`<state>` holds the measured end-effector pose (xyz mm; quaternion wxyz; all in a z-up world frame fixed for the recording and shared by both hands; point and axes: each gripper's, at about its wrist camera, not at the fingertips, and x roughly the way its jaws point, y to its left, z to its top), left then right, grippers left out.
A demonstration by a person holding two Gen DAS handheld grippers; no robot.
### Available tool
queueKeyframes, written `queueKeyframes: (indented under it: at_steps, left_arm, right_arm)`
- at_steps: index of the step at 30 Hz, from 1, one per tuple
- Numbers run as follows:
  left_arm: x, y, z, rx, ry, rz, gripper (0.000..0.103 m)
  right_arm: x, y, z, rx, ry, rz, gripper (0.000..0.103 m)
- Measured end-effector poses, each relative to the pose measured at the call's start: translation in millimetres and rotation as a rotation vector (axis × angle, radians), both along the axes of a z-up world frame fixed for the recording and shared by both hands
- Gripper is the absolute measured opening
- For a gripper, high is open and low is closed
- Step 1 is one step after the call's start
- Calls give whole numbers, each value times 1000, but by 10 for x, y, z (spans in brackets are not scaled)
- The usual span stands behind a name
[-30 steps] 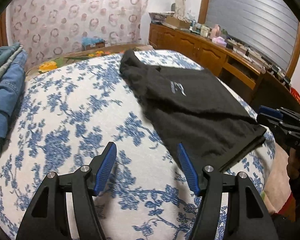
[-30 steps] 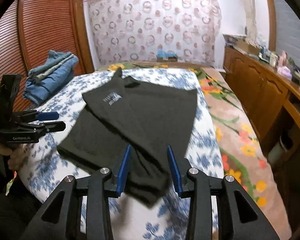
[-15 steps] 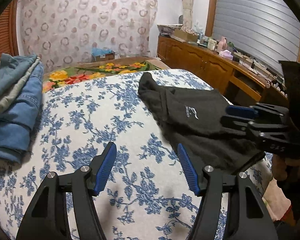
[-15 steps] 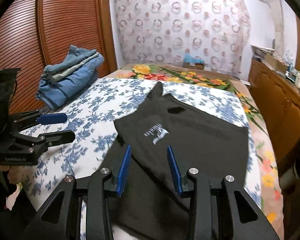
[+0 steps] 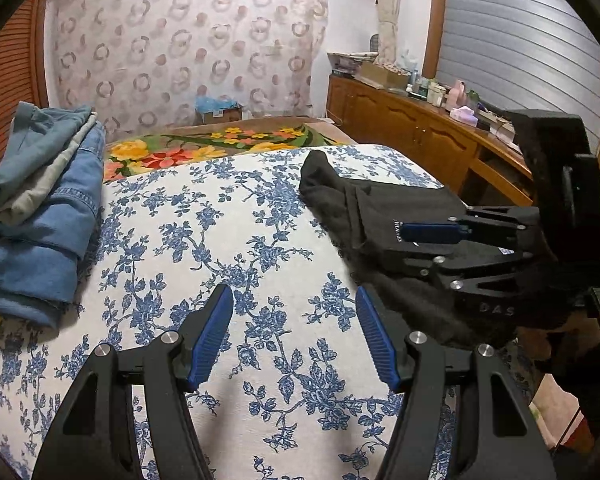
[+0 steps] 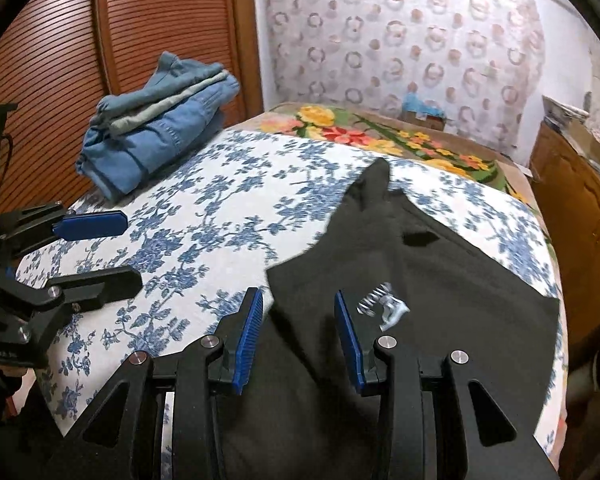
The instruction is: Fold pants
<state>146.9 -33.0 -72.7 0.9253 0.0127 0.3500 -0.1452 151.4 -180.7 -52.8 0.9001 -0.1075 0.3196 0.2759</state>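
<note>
A: What lies around the black pants (image 6: 440, 280)?

B: They are at the right of the right wrist view, on a bed (image 6: 204, 216) under a white cover printed with blue flowers. A stack of folded denim and grey-green clothes (image 6: 156, 124) sits at the upper left against a ribbed wooden door (image 6: 52, 60). Behind the bed is a floral blanket (image 6: 364, 136), and a wooden cabinet (image 5: 404, 124) with clutter on top stands at the right of the left wrist view.

A: Anything blocking the view?

B: In the left wrist view the right tool (image 5: 432, 240) covers part of the pants (image 5: 340, 188).

A: The fabric?

B: Soft, matte, with a white logo and a slit pocket.

A: And the tools?

B: The left tool (image 5: 296, 340) is spread over bare cover; the right tool (image 6: 298, 332) is partly spread above the pants, pinching nothing.
</note>
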Motion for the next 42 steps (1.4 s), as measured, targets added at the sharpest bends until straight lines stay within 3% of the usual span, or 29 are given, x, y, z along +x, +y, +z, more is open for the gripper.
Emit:
queueKeyframes:
  at_steps: [5, 10, 12, 27, 42]
  left_arm:
    - [-10, 29, -4, -3, 0, 3, 65]
    - [-14, 51, -18, -7, 4, 5, 65]
    - [-20, 45, -29, -8, 6, 4, 65]
    - [-30, -115, -64, -3, 15, -30, 65]
    - [-39, -235, -79, 12, 24, -51, 65]
  right_arm:
    - [78, 113, -21, -41, 1, 7, 36]
    - [143, 118, -35, -65, -5, -12, 10]
    - [125, 104, 13, -46, -24, -20, 5]
    - [181, -709, 429, -13, -117, -192, 4]
    - [589, -1083, 355, -64, -65, -371, 4]
